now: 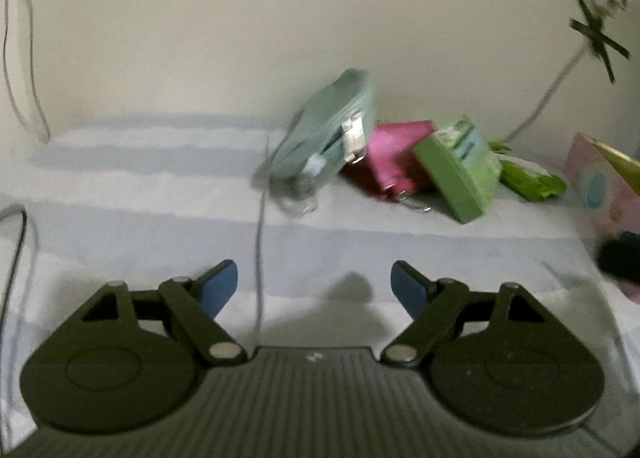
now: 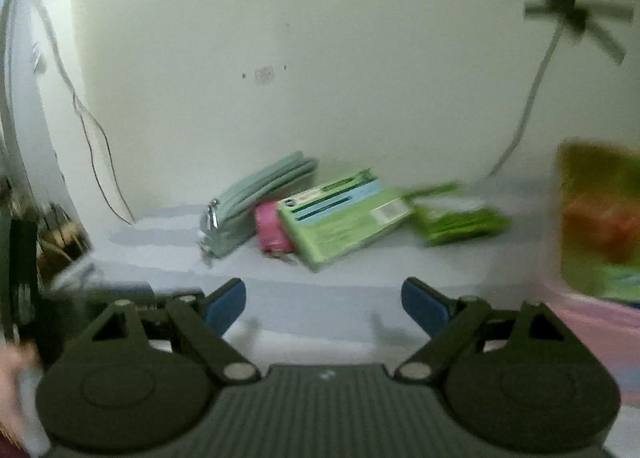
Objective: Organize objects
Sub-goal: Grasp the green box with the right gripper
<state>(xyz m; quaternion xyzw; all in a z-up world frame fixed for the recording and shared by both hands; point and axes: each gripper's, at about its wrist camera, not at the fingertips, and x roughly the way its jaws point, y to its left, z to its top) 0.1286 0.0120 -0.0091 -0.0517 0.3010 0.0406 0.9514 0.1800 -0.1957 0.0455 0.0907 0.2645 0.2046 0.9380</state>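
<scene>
Objects for organizing: a row of four soft and boxed items along the back of a white and pale-blue striped cloth surface (image 1: 160,194), against a cream wall (image 1: 200,38).

Item one: a pale grey-green fabric zip pouch (image 1: 324,134) with a metal pull, propped at a tilt, its upper end leaning toward the wall. It is the leftmost of the row.

Item two: a bright pink fabric pouch (image 1: 394,160), just right of the grey-green pouch and touching it, partly covered by its neighbours.

Item three: a green cardboard box (image 1: 456,168) with a light blue printed label, tilted, resting against the pink pouch. The right wrist view shows a barcode panel on its face.

Item four: a flat lime-green plastic packet (image 1: 530,174), lying just right of the box at the wall.

Adjacent: a pink patterned box (image 1: 604,186) with a gold inner edge at the right border, well apart from the pouches. A grey cable (image 1: 260,250) hangs down in front of the left wrist camera; another cord (image 1: 548,98) runs up the wall to a cross of dark tape (image 1: 598,38).

Left gripper (image 1: 314,286): jaws wide apart, blue pads (image 1: 218,288) bare, nothing between them, over the cloth and short of the row.

Right gripper (image 2: 324,304): jaws wide apart, nothing between them, likewise short of the row. Both views are motion-blurred.
</scene>
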